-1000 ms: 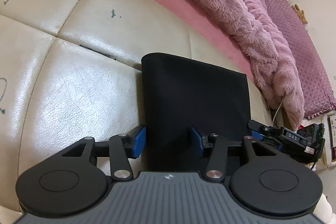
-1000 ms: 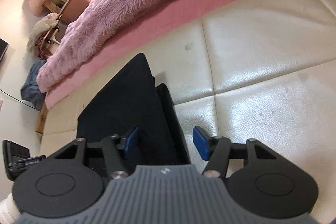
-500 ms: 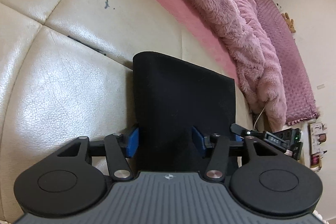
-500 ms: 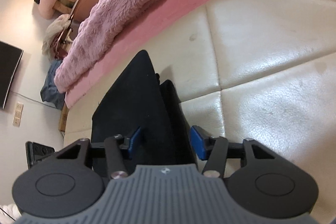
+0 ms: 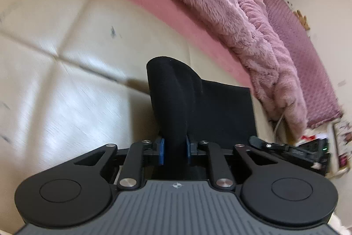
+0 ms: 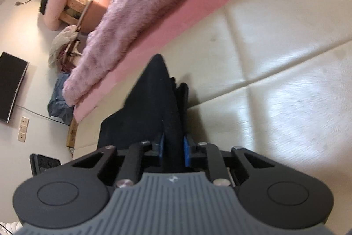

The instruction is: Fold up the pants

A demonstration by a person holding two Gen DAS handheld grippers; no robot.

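The left tongs (image 5: 175, 152) have just been closing and now pinch a bunched ridge of the black pants (image 5: 220, 116) between their blue pads (image 5: 161, 151). The right tongs (image 6: 173, 150) have likewise just been closing and clamp another gathered edge of the same cloth (image 6: 151, 107) between narrow jaws.

Ahead of the left tongs the cloth stands up in a rounded, doubled hump, with smooth soft folds running down into the grip. To the right of that hump the rest of the garment lies flat as a neat dark rectangle. Ahead of the right tongs the fabric rises to a sharp peak, with a second thinner layer just beside it on the right.

The pants rest on a cream quilted mattress (image 5: 66, 102). Beyond them runs a pink sheet (image 6: 198, 21), and over that a fluffy mauve blanket (image 5: 231, 21).
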